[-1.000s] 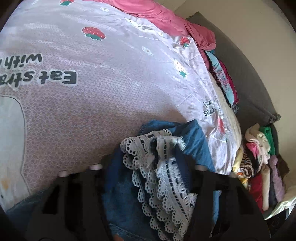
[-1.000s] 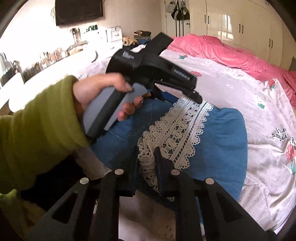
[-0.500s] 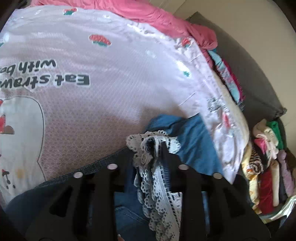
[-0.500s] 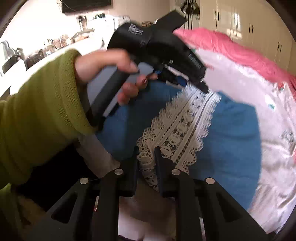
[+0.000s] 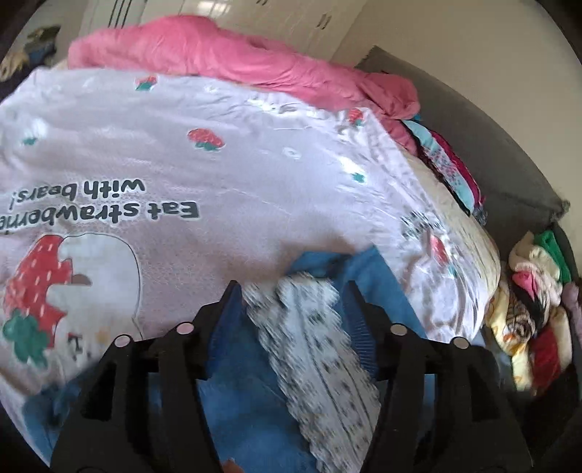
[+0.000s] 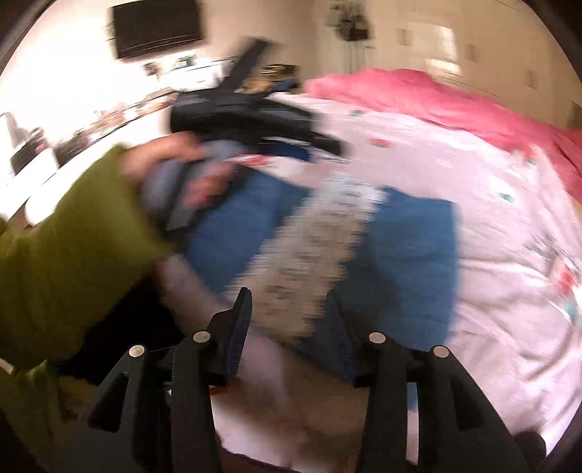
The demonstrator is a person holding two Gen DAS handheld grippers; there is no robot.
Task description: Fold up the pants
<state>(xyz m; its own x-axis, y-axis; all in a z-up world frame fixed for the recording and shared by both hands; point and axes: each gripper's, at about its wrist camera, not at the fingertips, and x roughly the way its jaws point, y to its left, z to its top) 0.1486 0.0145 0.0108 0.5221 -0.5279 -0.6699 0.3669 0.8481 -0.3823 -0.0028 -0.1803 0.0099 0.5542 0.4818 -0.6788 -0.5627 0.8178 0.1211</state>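
Observation:
Blue denim pants (image 6: 403,247) with a white lace strip (image 6: 316,254) lie folded on the strawberry-print bedspread (image 6: 509,225). In the left wrist view the pants (image 5: 247,407) and lace (image 5: 313,349) lie between and below my open left gripper (image 5: 291,302). My right gripper (image 6: 289,305) is open above the near end of the lace, holding nothing. The left gripper also shows in the right wrist view (image 6: 254,120), held by a hand in a green sleeve, above the pants' far left part. Both views are motion-blurred.
A pink blanket (image 5: 232,54) lies bunched at the far end of the bed. Stacks of folded clothes (image 5: 531,298) sit off the bed's right side by a grey headboard (image 5: 483,145). A dresser and a wall TV (image 6: 156,25) stand at the far left.
Both grippers have opened and let go of the lace-trimmed pants, which now rest on the bed. Both have pulled up and back a little.

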